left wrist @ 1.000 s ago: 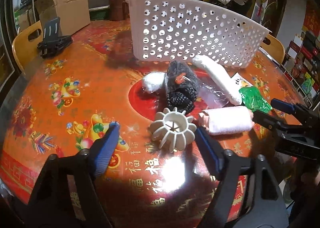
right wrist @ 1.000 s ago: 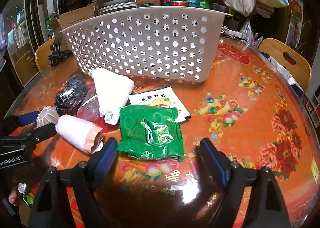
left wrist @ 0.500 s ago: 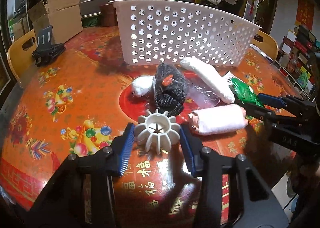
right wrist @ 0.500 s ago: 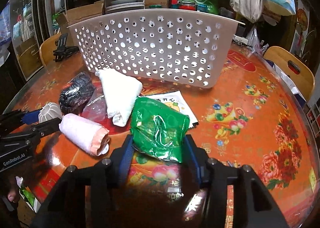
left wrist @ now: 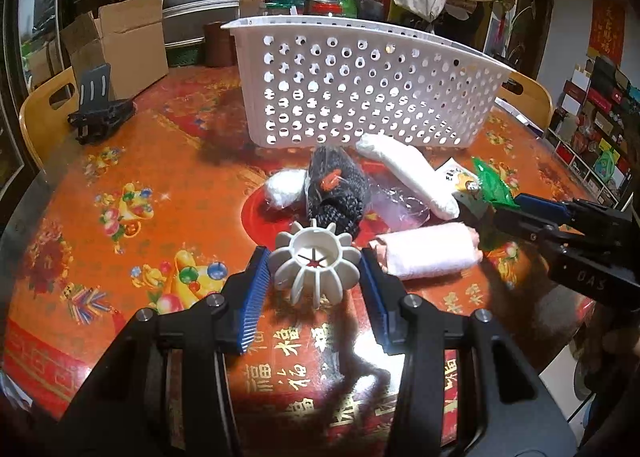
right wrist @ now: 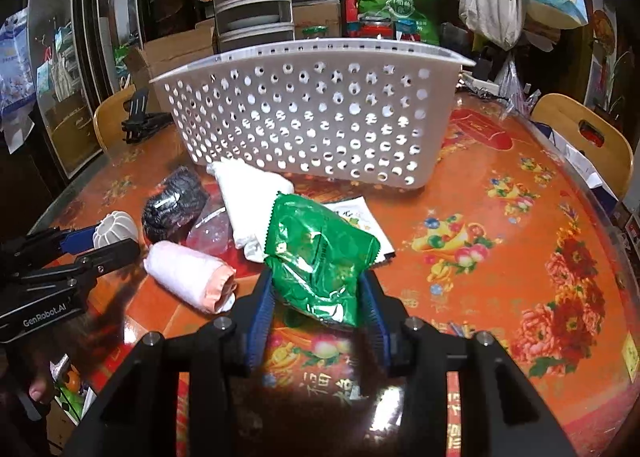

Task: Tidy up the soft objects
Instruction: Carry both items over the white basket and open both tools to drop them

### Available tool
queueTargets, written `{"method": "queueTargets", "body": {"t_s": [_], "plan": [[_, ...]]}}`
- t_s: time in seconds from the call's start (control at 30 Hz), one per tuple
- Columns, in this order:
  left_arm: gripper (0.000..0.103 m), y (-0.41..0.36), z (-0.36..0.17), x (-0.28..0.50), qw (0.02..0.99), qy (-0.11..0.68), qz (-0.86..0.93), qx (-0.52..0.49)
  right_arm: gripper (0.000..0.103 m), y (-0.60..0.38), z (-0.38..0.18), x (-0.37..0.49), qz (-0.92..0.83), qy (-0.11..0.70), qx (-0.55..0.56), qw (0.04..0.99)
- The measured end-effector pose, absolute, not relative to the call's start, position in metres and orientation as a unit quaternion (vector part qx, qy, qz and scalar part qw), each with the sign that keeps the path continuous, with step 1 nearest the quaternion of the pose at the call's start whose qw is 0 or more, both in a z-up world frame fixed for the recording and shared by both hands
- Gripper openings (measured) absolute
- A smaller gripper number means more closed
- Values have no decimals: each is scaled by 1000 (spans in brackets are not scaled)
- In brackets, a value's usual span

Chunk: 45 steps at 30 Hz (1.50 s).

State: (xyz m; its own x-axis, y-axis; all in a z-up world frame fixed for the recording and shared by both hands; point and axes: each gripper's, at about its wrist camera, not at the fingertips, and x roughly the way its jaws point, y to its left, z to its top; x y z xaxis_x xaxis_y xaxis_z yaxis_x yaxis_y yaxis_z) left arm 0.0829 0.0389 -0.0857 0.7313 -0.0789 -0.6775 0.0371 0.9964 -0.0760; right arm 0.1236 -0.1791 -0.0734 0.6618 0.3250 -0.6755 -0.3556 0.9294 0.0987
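My left gripper (left wrist: 314, 281) is shut on a white ribbed soft mould (left wrist: 314, 267) and holds it just above the table. My right gripper (right wrist: 318, 299) is shut on a green foil packet (right wrist: 320, 253), lifted off the table. On the table lie a pink rolled towel (left wrist: 428, 255), a long white cloth roll (left wrist: 408, 179), a black knitted bundle (left wrist: 334, 193), a small white ball (left wrist: 284, 191) and a printed sachet (right wrist: 360, 217). A white perforated basket (left wrist: 360, 97) stands behind them.
The round table has a red patterned cover (left wrist: 132, 185). A black clip stand (left wrist: 98, 115) sits at the far left. Wooden chairs (right wrist: 584, 137) ring the table. Boxes and bags crowd the back.
Both grippers closed from wide open: the left onto the white mould, the right onto the green packet. Both objects have lifted slightly off the table.
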Motion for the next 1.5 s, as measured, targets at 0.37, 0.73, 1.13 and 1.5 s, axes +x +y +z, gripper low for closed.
{"method": "queueTargets", "body": {"t_s": [0.37, 0.73, 1.13, 1.5], "plan": [[42, 38, -62, 78, 938, 346, -32, -20, 42, -187, -53, 116, 185, 343, -19, 921], [42, 33, -18, 89, 948, 314, -45, -7, 42, -195, -21, 118, 184, 311, -24, 932], [42, 38, 38, 132, 955, 290, -53, -4, 42, -193, 27, 135, 189, 270, -40, 943], [42, 34, 78, 217, 951, 305, -45, 0, 42, -179, 64, 191, 180, 260, -52, 947]]}}
